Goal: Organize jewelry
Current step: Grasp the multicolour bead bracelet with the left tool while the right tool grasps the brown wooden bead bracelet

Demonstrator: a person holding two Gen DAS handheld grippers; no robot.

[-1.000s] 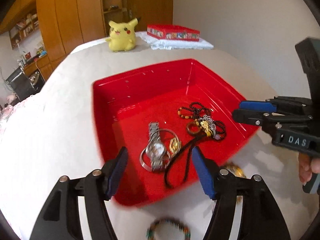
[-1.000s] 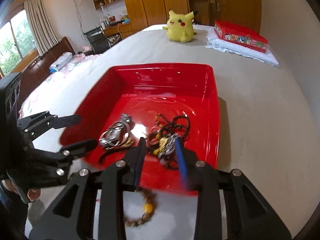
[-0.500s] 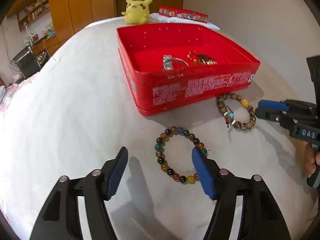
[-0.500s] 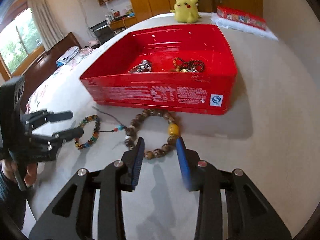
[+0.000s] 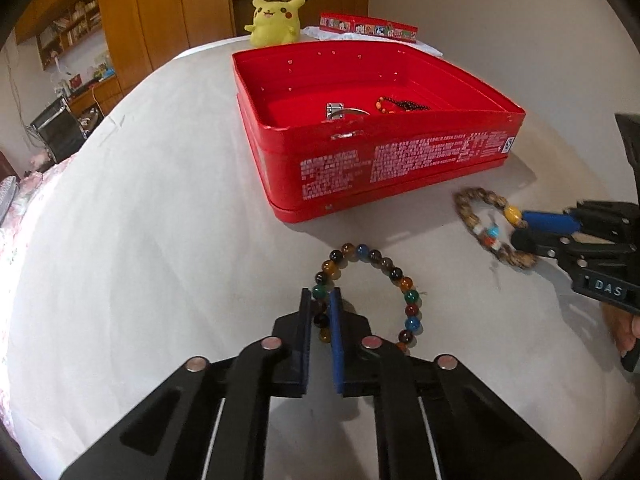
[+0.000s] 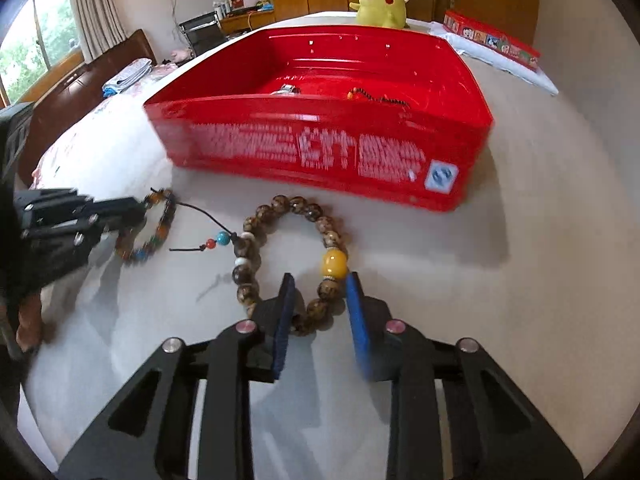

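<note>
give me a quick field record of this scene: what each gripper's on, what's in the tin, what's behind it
left gripper: shut on the multicoloured bead bracelet
right gripper: jaws just been closing, straddling the brown bead bracelet, pads not clearly pressing
red tin: open, on the white cloth, just beyond both bracelets
inside tin: watch, dark bead strand
behind tin: yellow plush toy, flat red box

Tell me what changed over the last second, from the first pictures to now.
Both grippers left the red tin and came down to the table. The left gripper closed on the multicoloured bead bracelet; the right gripper has just been narrowing around the brown bead bracelet, its pads not visibly pressing. The watch and necklaces stayed in the tin; the yellow plush is unmoved.
</note>
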